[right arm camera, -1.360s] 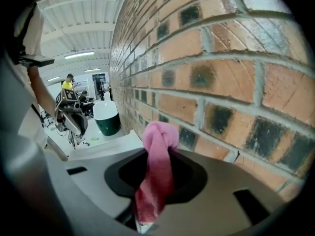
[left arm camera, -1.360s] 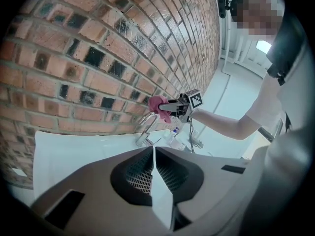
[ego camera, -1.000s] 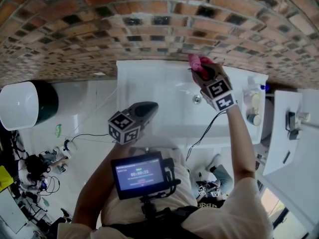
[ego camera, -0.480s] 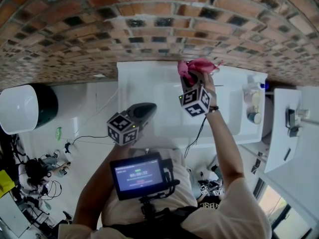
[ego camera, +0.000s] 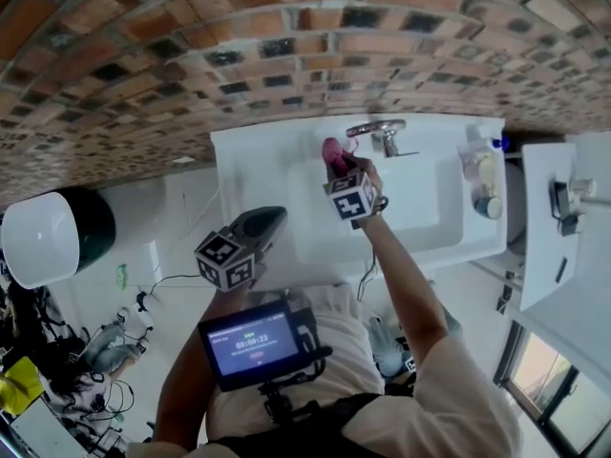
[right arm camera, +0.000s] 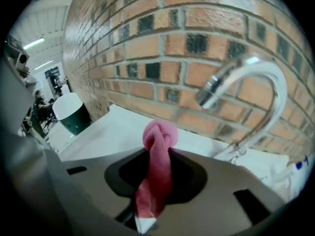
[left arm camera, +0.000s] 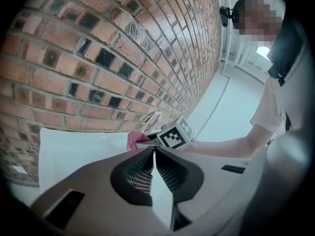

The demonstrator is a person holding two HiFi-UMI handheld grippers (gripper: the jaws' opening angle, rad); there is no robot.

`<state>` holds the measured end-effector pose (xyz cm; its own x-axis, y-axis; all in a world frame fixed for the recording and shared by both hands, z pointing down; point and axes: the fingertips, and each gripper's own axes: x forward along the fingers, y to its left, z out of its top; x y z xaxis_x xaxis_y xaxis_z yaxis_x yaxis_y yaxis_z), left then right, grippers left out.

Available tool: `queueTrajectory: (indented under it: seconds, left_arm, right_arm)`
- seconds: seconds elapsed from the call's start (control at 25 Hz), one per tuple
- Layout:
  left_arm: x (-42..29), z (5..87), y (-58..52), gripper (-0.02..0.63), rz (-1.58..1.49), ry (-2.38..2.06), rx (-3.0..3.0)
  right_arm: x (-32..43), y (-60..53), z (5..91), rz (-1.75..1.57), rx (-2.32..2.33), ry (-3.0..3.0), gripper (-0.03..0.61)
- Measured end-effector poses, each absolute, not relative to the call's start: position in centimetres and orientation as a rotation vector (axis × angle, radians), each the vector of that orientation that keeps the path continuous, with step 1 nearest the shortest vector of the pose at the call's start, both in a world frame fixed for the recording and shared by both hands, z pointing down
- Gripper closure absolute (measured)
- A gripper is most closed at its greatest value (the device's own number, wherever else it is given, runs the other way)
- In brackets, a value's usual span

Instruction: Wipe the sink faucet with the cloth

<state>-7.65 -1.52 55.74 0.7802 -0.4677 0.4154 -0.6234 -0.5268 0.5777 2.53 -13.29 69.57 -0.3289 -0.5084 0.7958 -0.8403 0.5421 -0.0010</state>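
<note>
A chrome gooseneck faucet (ego camera: 377,132) stands at the back of the white sink (ego camera: 449,241), against the brick wall. My right gripper (ego camera: 336,162) is shut on a bunched pink cloth (ego camera: 332,148), just left of the faucet and over the basin. In the right gripper view the cloth (right arm camera: 160,134) pokes out between the jaws of the right gripper (right arm camera: 157,155), with the faucet (right arm camera: 246,82) up and to the right, not touched. My left gripper (ego camera: 272,218) hangs shut and empty before the sink's front left. Its own view shows the left gripper (left arm camera: 153,154), the cloth (left arm camera: 134,140) and the faucet (left arm camera: 152,118) beyond.
Bottles and a cup (ego camera: 480,184) stand on the sink's right ledge. A white and green bin (ego camera: 52,237) sits far left. Another white counter (ego camera: 563,256) lies at the right. A small screen (ego camera: 253,342) hangs at the person's chest. The brick wall (ego camera: 239,55) runs behind.
My right gripper has carried the cloth down and to the left, off the faucet's top; the spout now shows bare. The left gripper has stayed put.
</note>
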Motion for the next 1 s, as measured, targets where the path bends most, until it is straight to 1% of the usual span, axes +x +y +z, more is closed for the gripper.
queueTrajectory:
  seconds: [0.24,0.56,0.84,1.0]
  left_arm:
    - [-7.3,56.4,-1.4,0.614,0.282,-0.792,2.216]
    - [-5.8,56.6,-1.4,0.614,0.300,-0.759,2.220]
    - [-6.3,57.0,-1.6,0.614,0.296,-0.770,2.206]
    - [-6.4,57.1,-1.5,0.614,0.291,-0.773,2.207]
  right_arm:
    - [9.9,-16.7,72.6,0.885,1.541,-1.842,0.474]
    - [13.1,-19.7,77.4,1.202,1.803,-1.637,0.472]
    - [14.9,-21.2,78.7,1.309,2.009,-1.517,0.474]
    - [15.6,-20.9,78.6,1.300,2.057,-1.491,0.474]
